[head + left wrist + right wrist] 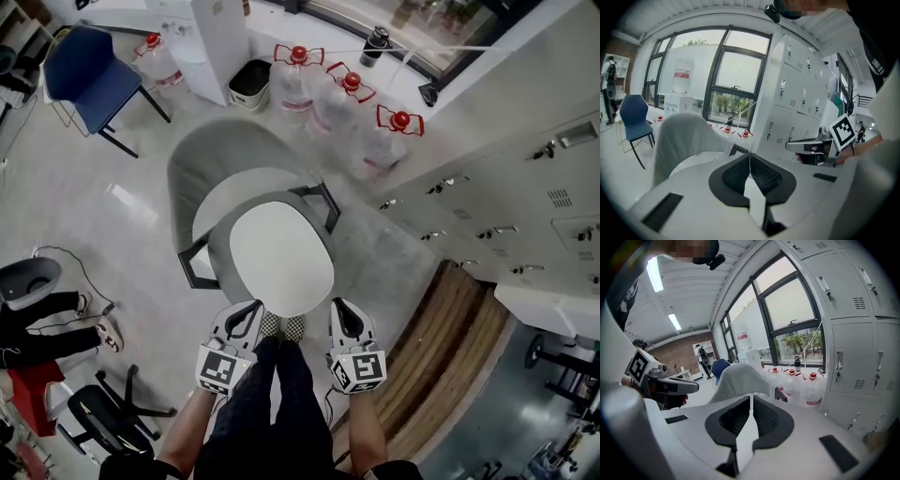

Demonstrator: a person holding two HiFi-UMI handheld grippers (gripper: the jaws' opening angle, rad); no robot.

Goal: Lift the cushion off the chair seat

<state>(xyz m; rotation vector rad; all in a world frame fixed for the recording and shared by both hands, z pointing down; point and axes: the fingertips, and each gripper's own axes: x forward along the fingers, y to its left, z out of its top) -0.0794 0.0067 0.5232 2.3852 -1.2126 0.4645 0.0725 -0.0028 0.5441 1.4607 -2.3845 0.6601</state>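
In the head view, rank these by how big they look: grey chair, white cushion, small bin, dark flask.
1. grey chair
2. white cushion
3. small bin
4. dark flask
Farther things look smaller; real sizes unsure.

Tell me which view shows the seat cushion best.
The head view: the whole white cushion lies on the grey chair, seen from above. The left gripper view catches only a pale strip of it below the backrest; the right gripper view shows hardly any.

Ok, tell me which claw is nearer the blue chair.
Left. The left claw is at the cushion's near left edge, on the blue chair's side; the right claw is further right, towards the lockers.
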